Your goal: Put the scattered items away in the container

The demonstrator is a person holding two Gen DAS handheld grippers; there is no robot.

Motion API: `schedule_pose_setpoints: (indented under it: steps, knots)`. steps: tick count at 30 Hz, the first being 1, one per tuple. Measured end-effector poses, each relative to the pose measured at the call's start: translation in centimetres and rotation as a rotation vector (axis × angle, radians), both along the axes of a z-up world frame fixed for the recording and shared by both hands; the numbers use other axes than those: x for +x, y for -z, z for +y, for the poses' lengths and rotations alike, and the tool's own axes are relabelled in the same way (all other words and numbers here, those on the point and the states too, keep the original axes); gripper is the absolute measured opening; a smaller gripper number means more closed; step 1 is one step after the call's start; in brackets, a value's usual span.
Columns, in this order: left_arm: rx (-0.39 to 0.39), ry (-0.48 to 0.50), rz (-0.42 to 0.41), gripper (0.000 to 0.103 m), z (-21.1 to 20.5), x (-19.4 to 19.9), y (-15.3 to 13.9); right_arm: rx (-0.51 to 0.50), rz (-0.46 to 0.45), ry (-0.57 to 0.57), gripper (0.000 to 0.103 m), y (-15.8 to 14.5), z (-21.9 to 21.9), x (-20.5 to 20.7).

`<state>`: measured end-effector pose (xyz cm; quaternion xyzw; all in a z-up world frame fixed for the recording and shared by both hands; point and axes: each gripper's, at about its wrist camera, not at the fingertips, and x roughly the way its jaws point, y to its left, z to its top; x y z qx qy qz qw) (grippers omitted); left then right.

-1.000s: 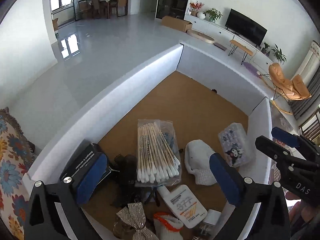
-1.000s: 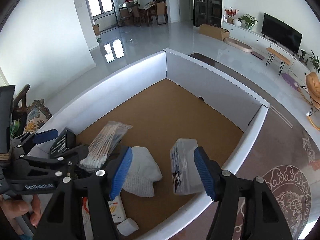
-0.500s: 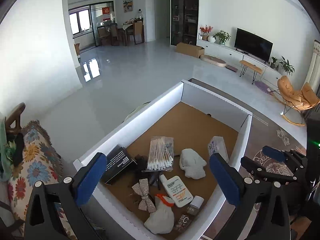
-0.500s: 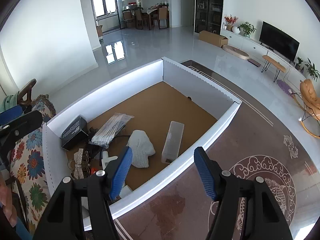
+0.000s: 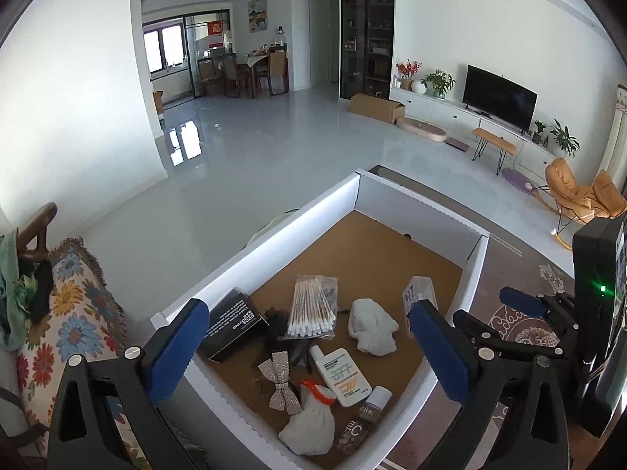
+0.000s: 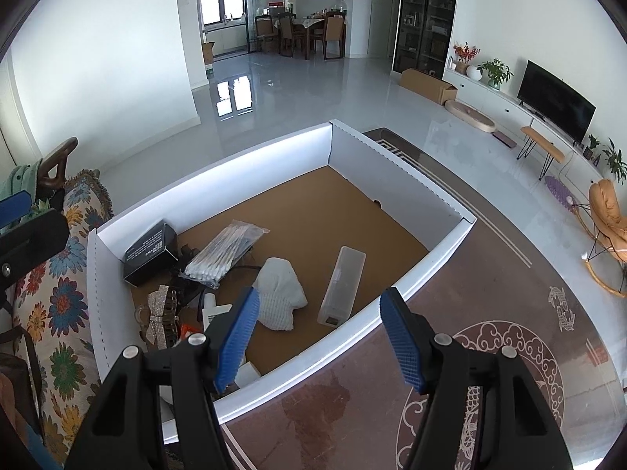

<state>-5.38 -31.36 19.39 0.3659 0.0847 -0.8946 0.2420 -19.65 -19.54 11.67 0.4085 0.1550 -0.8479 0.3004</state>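
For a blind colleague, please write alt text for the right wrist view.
A white cardboard box on a floor holds a bag of cotton swabs, a black carton, a white cloth and a clear plastic case. The open, empty right gripper hovers above its near wall.

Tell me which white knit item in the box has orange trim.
The knit item at the near end, beside the sparkly bow. The other knit item, mid-box, is plain white.

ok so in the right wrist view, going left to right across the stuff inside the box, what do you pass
black box → pack of cotton swabs → white knitted cloth → clear plastic case, all lying on the brown floor of the white box.
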Motion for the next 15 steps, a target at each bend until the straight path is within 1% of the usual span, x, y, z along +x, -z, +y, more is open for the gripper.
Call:
schedule_pose_setpoints:
  steps: [6,11,15]
  knots:
    - [-0.013,-0.013,-0.003,0.103,0.06,0.14,0.11,0.01,-0.012,-0.004,0.065,0.74,-0.22,-0.08]
    - [0.036,0.011,-0.01,0.103,0.02,-0.09,0.34,0.015,-0.012,-0.013,0.065,0.91,-0.26,-0.05]
    - [0.066,0.022,0.038,0.103,-0.09,0.42,0.33,0.015,-0.01,-0.012,0.065,0.97,-0.27,-0.1]
